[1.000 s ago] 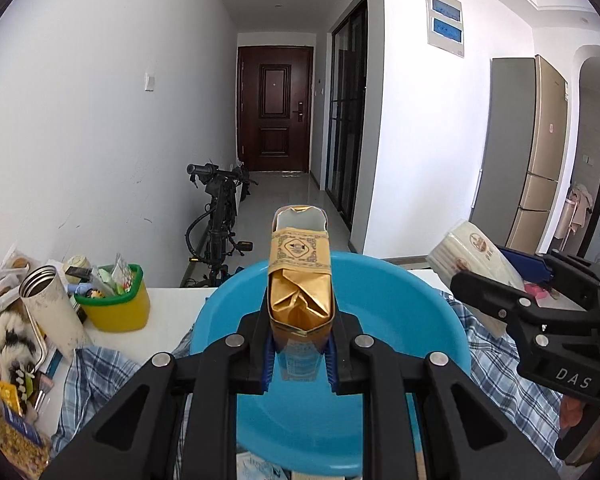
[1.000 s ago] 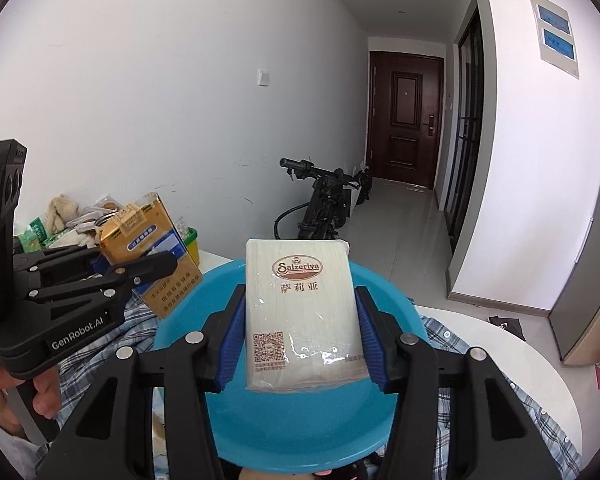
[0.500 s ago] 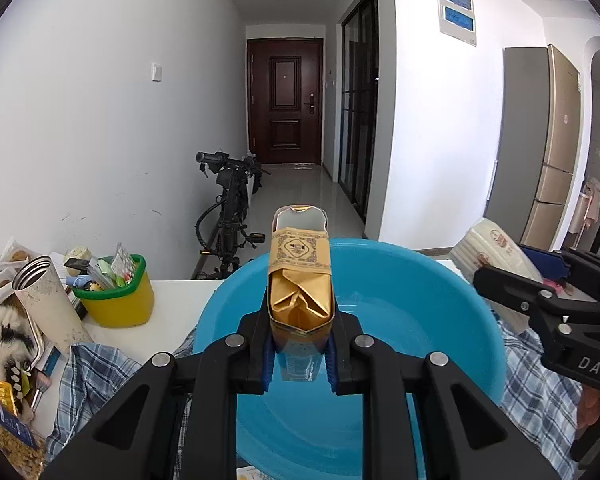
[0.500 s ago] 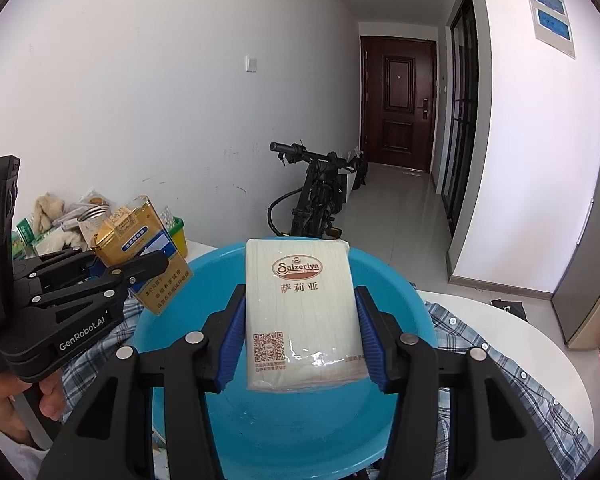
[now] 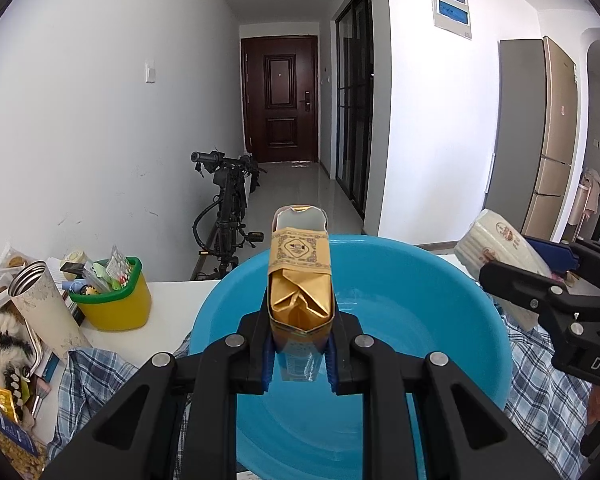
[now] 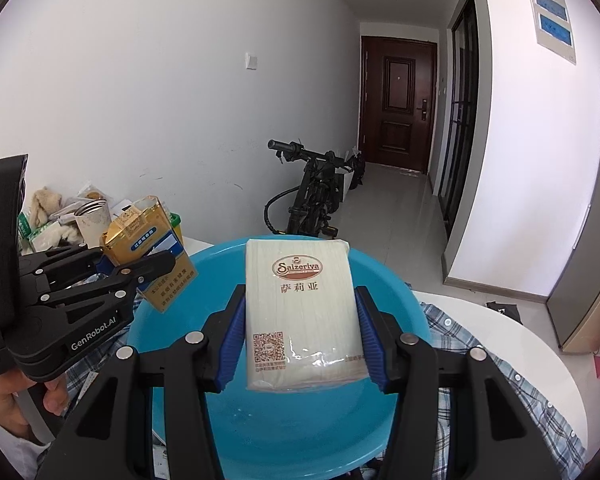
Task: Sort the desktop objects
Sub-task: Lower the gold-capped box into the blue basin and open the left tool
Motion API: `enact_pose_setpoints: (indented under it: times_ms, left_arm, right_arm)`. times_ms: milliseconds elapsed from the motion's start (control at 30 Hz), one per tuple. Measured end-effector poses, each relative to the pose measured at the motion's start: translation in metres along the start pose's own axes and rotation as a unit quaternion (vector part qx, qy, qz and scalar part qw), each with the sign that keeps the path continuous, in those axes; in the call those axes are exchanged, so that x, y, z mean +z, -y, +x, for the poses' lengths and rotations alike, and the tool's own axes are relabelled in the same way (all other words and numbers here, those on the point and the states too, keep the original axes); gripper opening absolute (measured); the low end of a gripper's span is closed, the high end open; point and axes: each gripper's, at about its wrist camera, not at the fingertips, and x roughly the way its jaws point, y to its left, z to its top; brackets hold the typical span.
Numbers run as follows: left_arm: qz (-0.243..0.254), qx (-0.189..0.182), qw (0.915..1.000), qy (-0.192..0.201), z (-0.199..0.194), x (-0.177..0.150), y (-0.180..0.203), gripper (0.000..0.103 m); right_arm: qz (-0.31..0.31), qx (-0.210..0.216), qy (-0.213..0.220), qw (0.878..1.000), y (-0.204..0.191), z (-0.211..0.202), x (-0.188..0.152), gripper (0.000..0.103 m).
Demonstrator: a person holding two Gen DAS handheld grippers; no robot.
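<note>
Open blue basin [image 5: 440, 280] lies clear below both loads. Left of it, yellow-green bin [image 5: 112, 300] and steel flask [image 5: 36, 300] crowd the table; plaid cloth [image 5: 540, 380] rings the basin.

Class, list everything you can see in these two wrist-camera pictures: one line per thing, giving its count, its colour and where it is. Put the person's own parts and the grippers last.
Basin: one, blue, on the checked cloth below both grippers.
Checked cloth: one, blue and white, under the basin.
Gold packet: one, gold, opened top, held over the basin.
Tissue pack: one, cream, held over the basin.
Tub: one, yellow with green rim, left on the table, full of small items.
Metal cup: one, pale patterned, tilted in the left clutter.
Table: one, white.
Bicycle: one, black, by the wall.
Door: one, dark brown, at the hallway's end.
Hand: one, holding the left gripper's handle.
Left gripper: black, shut on the gold packet.
Right gripper: black, shut on the tissue pack.
</note>
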Motion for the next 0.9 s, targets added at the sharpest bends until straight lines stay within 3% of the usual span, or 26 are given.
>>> enact_pose_setpoints:
  times_ms: [700, 767, 800, 833, 900]
  left_arm:
    - [0.001, 0.001, 1.0, -0.01, 0.006, -0.003, 0.001, 0.021]
    - [-0.004, 0.0, 1.0, -0.009, 0.007, -0.002, 0.0, 0.035]
    - [-0.003, 0.001, 0.9999, -0.01, 0.007, -0.002, -0.001, 0.077]
    - [-0.001, 0.008, 0.9999, -0.01, 0.008, -0.001, -0.001, 0.101]
    - [0.002, 0.036, 0.9993, 0.009, 0.005, -0.001, 0.0, 0.103]
  right_arm:
    - [-0.017, 0.0, -0.014, 1.0, -0.015, 0.009, -0.001, 0.05]
    - [-0.019, -0.002, -0.016, 1.0, -0.014, 0.009, -0.002, 0.05]
    - [-0.019, -0.002, -0.016, 1.0, -0.014, 0.009, -0.002, 0.05]
    - [-0.019, -0.003, -0.016, 1.0, -0.014, 0.009, -0.001, 0.05]
    - [-0.019, -0.005, -0.017, 1.0, -0.014, 0.009, -0.001, 0.05]
